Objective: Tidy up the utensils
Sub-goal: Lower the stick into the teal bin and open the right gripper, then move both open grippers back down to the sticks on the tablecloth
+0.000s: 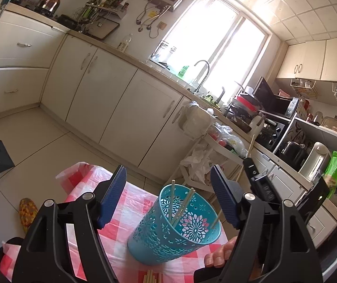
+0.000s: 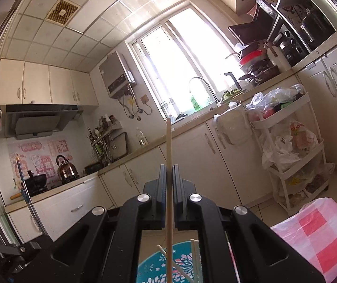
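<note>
Place: home kitchen, lived-in.
Cabinets: cream base cabinets point(image 1: 111, 94) and wall cabinets point(image 2: 43, 82).
Sink: faucet point(image 1: 202, 70) under bright window point(image 1: 215, 42).
Cooking: kettle point(image 2: 65, 167), range hood point(image 2: 38, 120), toaster oven point(image 1: 272, 129).
Storage: white trolley point(image 2: 293, 155) holding plastic bags.
Table: pink checked cloth point(image 1: 130, 202).

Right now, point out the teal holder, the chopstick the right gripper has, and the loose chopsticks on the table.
teal holder point(image 1: 168, 235): left wrist view, on its patterned outer wall.
held chopstick point(image 2: 168, 146): right wrist view, on the shaft above the fingers.
loose chopsticks point(image 1: 152, 277): left wrist view, on the bundle's ends at the bottom edge.
</note>
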A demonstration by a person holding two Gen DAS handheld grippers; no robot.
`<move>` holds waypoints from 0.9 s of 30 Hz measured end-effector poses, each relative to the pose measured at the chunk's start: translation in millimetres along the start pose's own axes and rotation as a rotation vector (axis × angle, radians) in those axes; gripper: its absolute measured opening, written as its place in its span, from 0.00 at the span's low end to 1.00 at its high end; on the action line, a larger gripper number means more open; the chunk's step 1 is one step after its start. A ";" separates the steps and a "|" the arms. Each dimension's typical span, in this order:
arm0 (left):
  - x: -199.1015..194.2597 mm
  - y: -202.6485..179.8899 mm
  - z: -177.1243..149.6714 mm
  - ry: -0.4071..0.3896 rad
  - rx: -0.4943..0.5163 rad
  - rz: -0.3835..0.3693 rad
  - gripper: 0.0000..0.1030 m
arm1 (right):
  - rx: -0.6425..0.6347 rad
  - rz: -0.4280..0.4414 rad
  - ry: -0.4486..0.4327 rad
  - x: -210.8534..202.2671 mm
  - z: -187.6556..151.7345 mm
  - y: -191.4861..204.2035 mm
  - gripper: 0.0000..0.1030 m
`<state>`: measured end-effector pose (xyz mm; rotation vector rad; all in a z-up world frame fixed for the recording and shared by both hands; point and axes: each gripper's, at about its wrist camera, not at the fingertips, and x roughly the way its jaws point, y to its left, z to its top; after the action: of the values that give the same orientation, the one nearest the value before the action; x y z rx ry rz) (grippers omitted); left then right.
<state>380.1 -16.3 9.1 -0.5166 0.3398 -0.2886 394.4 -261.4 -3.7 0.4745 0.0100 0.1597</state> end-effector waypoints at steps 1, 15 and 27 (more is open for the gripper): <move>0.3 1.1 -1.0 0.003 -0.003 0.001 0.68 | -0.006 -0.008 0.011 0.1 -5.4 -1.5 0.06; -29.6 4.6 0.0 0.019 0.023 0.036 0.72 | -0.129 -0.029 0.238 -59.9 -40.5 5.4 0.28; -11.9 30.8 -75.0 0.372 0.175 0.179 0.74 | -0.255 -0.113 0.865 -102.4 -160.9 -4.2 0.26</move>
<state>346.1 -18.8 -65.3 -0.2554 0.7116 -0.2377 286.5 -207.9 -151.6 0.1211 0.8527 0.2421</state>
